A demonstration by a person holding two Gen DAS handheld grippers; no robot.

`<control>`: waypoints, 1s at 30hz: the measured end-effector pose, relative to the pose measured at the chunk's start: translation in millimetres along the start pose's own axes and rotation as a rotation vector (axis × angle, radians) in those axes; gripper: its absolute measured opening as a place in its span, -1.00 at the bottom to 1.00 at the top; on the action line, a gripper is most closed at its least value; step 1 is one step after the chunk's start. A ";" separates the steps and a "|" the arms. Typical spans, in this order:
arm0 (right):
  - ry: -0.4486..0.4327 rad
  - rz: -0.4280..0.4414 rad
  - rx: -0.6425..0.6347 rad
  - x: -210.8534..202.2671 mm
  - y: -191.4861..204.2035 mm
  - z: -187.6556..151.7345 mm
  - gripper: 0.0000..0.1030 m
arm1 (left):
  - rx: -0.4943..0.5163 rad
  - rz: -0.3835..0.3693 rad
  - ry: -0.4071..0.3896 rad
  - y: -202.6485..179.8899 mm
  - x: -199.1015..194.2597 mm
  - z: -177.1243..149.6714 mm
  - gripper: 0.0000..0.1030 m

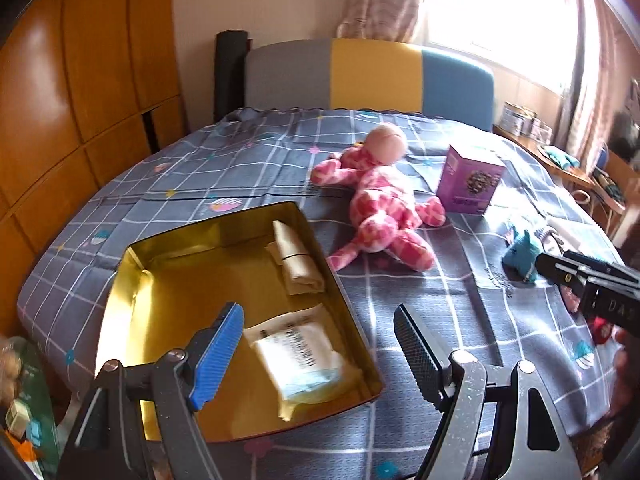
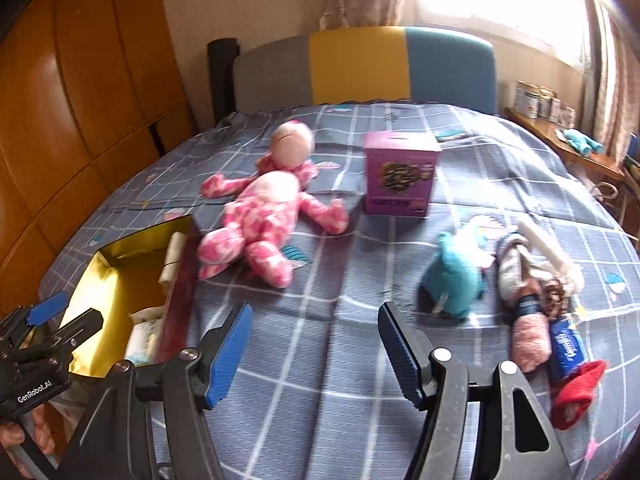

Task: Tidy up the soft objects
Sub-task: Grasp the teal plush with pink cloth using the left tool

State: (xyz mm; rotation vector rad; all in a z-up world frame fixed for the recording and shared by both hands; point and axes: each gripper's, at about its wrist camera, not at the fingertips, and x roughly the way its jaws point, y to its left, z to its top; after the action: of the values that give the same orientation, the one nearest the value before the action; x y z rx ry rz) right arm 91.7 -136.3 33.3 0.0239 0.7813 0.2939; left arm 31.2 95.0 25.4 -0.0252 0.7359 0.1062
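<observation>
A gold tin box (image 1: 168,268) lies open on the bed at the left; it also shows in the right wrist view (image 2: 100,264). In it lie a rolled beige cloth (image 1: 296,264) and a white packet (image 1: 304,364). My left gripper (image 1: 320,348) is open and empty above the tin's near right corner. A pink plush toy (image 2: 264,216) lies mid-bed. A teal plush (image 2: 456,276) and a pile of rolled socks (image 2: 532,304) lie at the right. My right gripper (image 2: 316,348) is open and empty over bare bedspread, short of the teal plush.
A purple box (image 2: 400,180) stands upright behind the toys. A blue snack packet (image 2: 568,348) and a red sock (image 2: 580,388) lie by the pile. The headboard (image 2: 360,68) is at the far end, a wooden wardrobe (image 2: 80,80) at the left, a side table (image 2: 576,148) at the right.
</observation>
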 end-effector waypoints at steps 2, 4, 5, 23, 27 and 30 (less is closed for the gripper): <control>-0.008 -0.029 0.016 -3.3 -14.0 1.6 0.28 | 0.024 -0.012 0.004 -9.3 3.7 2.7 0.52; -0.018 -0.065 0.032 -6.7 -30.7 3.6 0.28 | 0.044 -0.028 0.014 -18.8 8.4 5.0 0.52; -0.023 -0.083 0.043 -8.6 -39.8 4.2 0.28 | 0.055 -0.035 0.018 -23.8 10.7 6.1 0.52; -0.104 -0.405 0.373 -28.3 -220.5 -1.9 0.28 | 0.244 -0.285 0.122 -143.1 63.3 36.7 0.51; -0.116 -0.368 0.435 -27.9 -231.0 -7.8 0.28 | 0.232 -0.348 0.178 -175.6 87.1 47.0 0.51; -0.135 -0.355 0.434 -31.3 -230.3 -7.7 0.28 | 0.224 -0.379 0.203 -200.2 104.4 54.7 0.51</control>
State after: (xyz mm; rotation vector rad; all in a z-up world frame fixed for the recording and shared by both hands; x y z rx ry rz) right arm 123.3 -366.3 19.6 0.3079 0.6883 -0.2160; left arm 165.8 -91.5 -7.0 0.0392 0.9299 -0.3446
